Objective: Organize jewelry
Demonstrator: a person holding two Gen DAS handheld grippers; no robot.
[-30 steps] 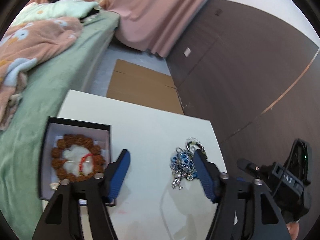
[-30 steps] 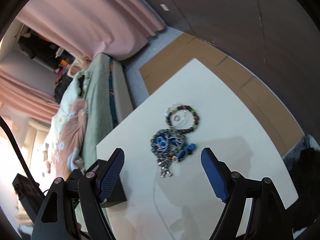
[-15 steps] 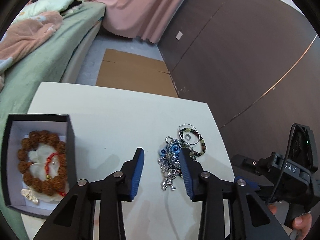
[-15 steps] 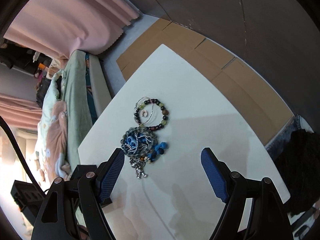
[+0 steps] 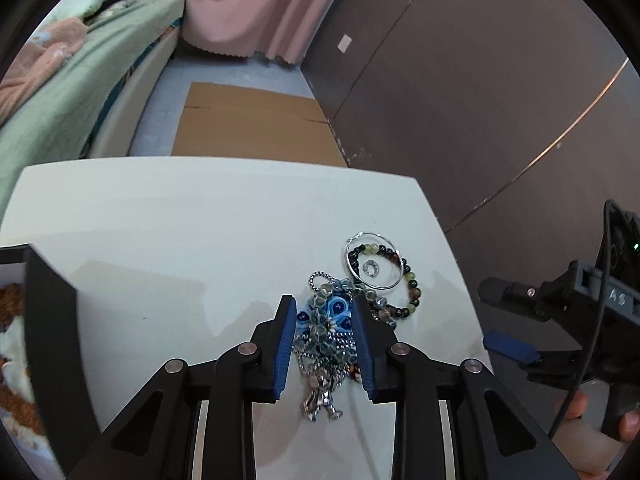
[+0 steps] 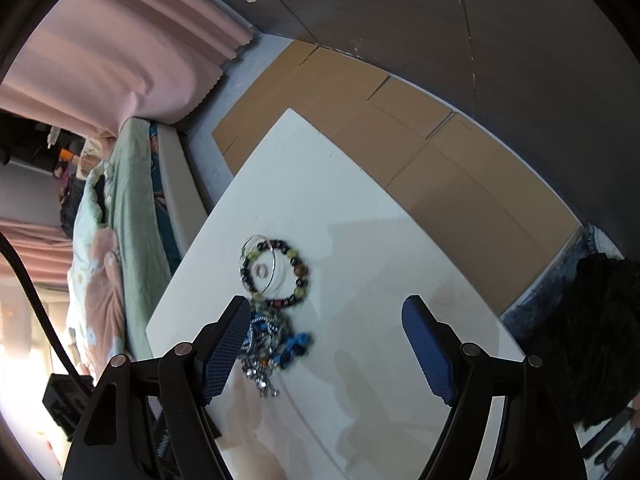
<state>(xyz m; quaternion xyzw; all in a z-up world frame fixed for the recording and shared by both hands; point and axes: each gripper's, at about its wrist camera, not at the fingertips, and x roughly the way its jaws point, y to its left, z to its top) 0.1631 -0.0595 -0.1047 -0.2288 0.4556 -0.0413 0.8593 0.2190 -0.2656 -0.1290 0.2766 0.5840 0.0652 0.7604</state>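
Note:
A tangled pile of blue and silver jewelry point(image 5: 326, 330) with a metal figure charm lies on the white table point(image 5: 180, 216). My left gripper point(image 5: 325, 316) has its blue pads on both sides of the pile, closed around it. A dark beaded bracelet point(image 5: 400, 280) with a thin silver hoop and a small ring lies just beyond. In the right wrist view the same pile point(image 6: 272, 340) and bracelet point(image 6: 276, 272) lie on the table, and my right gripper point(image 6: 326, 340) is open and empty above them.
A black box point(image 5: 48, 320) with a brown bead bracelet inside stands at the table's left. A bed point(image 5: 80, 80), pink curtain point(image 5: 248, 4) and flat cardboard point(image 5: 256, 128) on the floor lie beyond. A dark wall point(image 5: 460, 100) is to the right.
My left gripper has moved right from beside the box to the blue jewelry pile and its jaws have narrowed around it. The right gripper has drifted nearer the table, still open.

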